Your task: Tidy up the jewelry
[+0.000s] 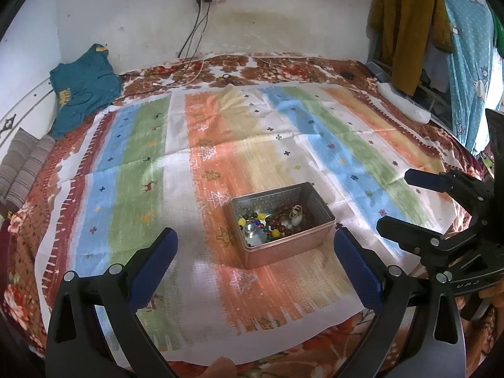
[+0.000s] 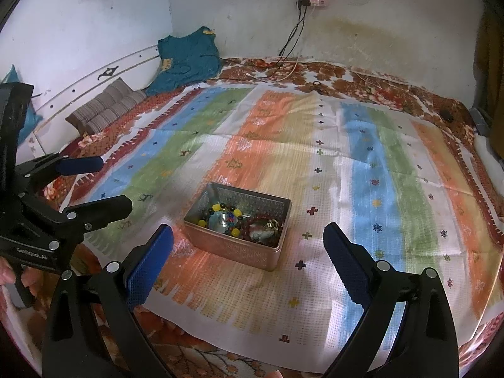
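Both sets of jaws stood wide apart and held nothing: the left gripper (image 1: 255, 247) and the right gripper (image 2: 248, 241) hung above the striped cloth (image 1: 195, 145), side by side. Between and just beyond their blue pads sat the open metal tin (image 1: 285, 252), and inside it lay the jewelry (image 1: 277, 220), a tangle of coloured and dark red beads.
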Demonstrator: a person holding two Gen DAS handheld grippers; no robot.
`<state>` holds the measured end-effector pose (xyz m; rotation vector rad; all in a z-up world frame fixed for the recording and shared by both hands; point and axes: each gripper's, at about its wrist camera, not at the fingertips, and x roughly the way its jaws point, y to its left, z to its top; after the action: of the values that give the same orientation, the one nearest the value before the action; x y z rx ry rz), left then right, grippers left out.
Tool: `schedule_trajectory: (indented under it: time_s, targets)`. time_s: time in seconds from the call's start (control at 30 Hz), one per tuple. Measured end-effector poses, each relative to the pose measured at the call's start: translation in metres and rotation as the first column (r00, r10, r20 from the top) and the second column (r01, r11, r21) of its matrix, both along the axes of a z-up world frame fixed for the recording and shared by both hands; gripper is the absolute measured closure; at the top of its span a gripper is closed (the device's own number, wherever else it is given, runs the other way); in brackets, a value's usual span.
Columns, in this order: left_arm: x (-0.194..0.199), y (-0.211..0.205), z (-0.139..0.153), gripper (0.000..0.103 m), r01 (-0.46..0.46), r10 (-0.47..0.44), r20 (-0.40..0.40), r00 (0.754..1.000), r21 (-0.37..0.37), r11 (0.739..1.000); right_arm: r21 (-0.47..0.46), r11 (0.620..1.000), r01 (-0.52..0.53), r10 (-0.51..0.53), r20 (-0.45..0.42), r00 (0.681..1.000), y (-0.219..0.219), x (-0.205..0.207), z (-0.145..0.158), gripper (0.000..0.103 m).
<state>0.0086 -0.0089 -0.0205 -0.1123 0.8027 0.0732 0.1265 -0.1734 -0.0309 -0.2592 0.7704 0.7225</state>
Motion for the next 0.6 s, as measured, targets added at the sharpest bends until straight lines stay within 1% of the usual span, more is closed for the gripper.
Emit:
schedule_trajectory:
  time_s: [0.27, 0.6]
  targets:
    - [-0.0026, 0.0006, 0.0027, 0.006, -0.009, 0.008, 0.016, 1.0, 0.009, 1.0, 0.0, 1.0, -0.002, 0.002, 0.003, 1.0, -0.0006, 0.0, 0.0003, 0.006]
    - [-0.0039, -0.0001, 0.0024, 0.006, -0.009, 0.009, 0.023, 1.0, 0.008, 1.0, 0.026, 1.0, -0.009, 0.009, 0.006, 1.0, 0.0005, 0.0003, 0.0089, 0.006]
